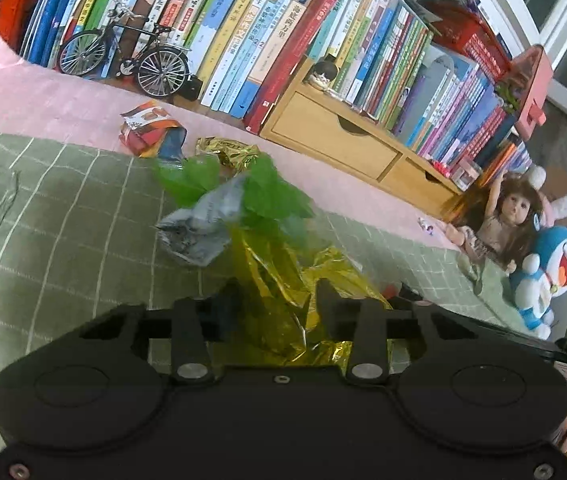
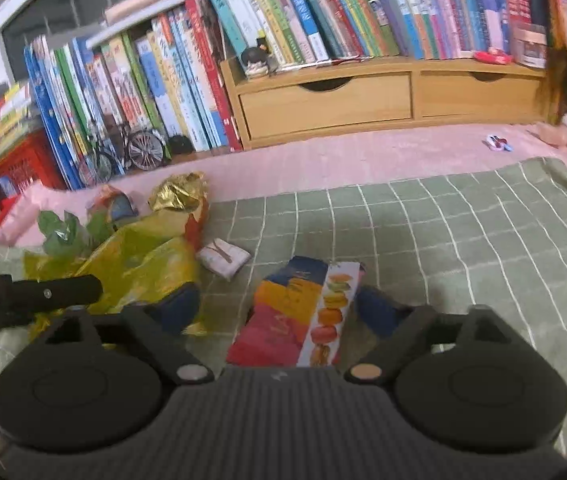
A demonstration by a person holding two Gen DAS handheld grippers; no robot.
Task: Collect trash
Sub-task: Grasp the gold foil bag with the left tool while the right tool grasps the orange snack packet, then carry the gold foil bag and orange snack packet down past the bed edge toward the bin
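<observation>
1. The left gripper (image 1: 279, 296) is closed on a yellow and gold foil bag (image 1: 271, 280); both black fingers press the crinkled foil from the two sides.
2. The bag stands up between the fingers. Its long axis runs away from the gripper, toward the bookshelf, and its upper end shows green plastic (image 1: 267, 188).
3. A crumpled grey wrapper (image 1: 199, 228) lies against the left side of the bag, on the green checked cloth (image 1: 63, 216).
4. Beyond the bag, on the pink cloth (image 1: 43, 96), lie an orange and red snack wrapper (image 1: 151, 128) and a gold crumpled foil (image 1: 227, 152), close beside each other.
5. The right gripper (image 2: 283, 312) is spread wide. Its fingers stand on each side of a flat colourful packet (image 2: 303, 312) and do not press it, as far as I can see.
6. This packet lies flat on the green checked cloth. Its long axis points away from the gripper toward the wooden drawer unit (image 2: 363, 96), leaning a little to the right. A strip with round macarons runs along its right edge.
7. A small folded white packet (image 2: 223, 258) lies just left of the far end of the colourful packet, apart from it.
8. In the right wrist view, the yellow foil bag is at the left with the left gripper's black body across it.
9. Behind all this stand rows of books (image 1: 243, 32), a small model bicycle (image 1: 123, 56), a doll (image 1: 511, 216) and a blue and white plush toy (image 1: 547, 276).
</observation>
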